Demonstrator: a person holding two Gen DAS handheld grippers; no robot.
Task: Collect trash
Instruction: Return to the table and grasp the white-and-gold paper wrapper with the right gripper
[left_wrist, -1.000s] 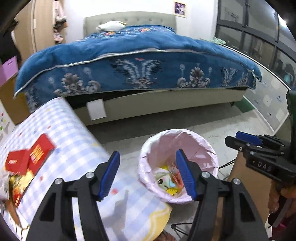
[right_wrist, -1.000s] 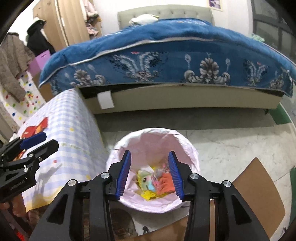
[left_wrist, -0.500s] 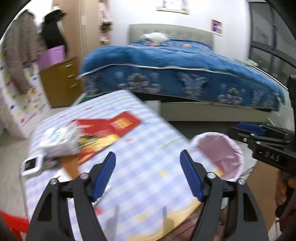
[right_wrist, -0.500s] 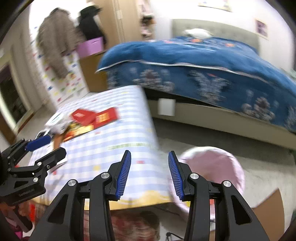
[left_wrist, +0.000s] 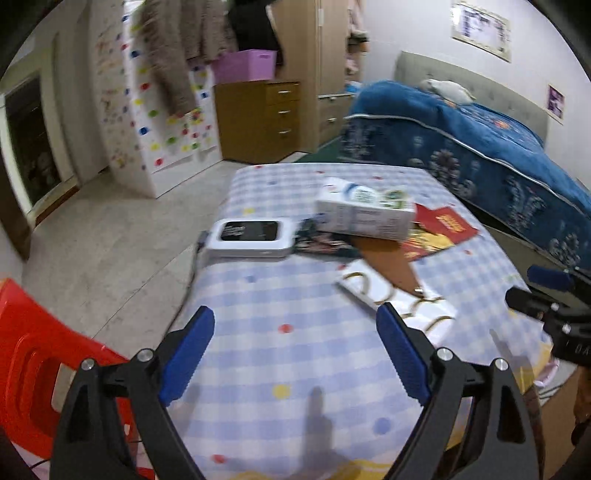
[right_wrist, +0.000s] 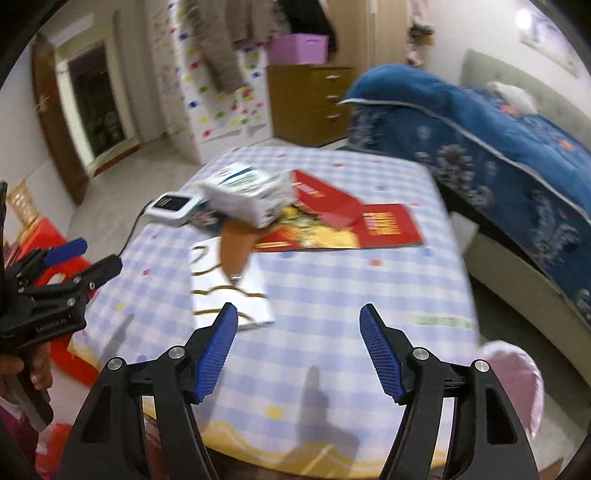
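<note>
Where both views held the bin a second ago, the left gripper (left_wrist: 295, 350) and right gripper (right_wrist: 297, 347) now hover spread, empty, over the table (right_wrist: 332, 295). Trash: white carton (right_wrist: 247, 195), red packet (right_wrist: 384, 225), mid-table. Pink-lined bin (right_wrist: 517, 387) beside right edge; near cloth bare.

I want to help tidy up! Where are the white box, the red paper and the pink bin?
white box (left_wrist: 364, 218), left wrist view, its long side face
red paper (right_wrist: 388, 223), right wrist view, its printed cover
pink bin (right_wrist: 517, 384), right wrist view, its liner rim

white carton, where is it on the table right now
The white carton lies at the table's far left, between the white device and red packet.
</note>
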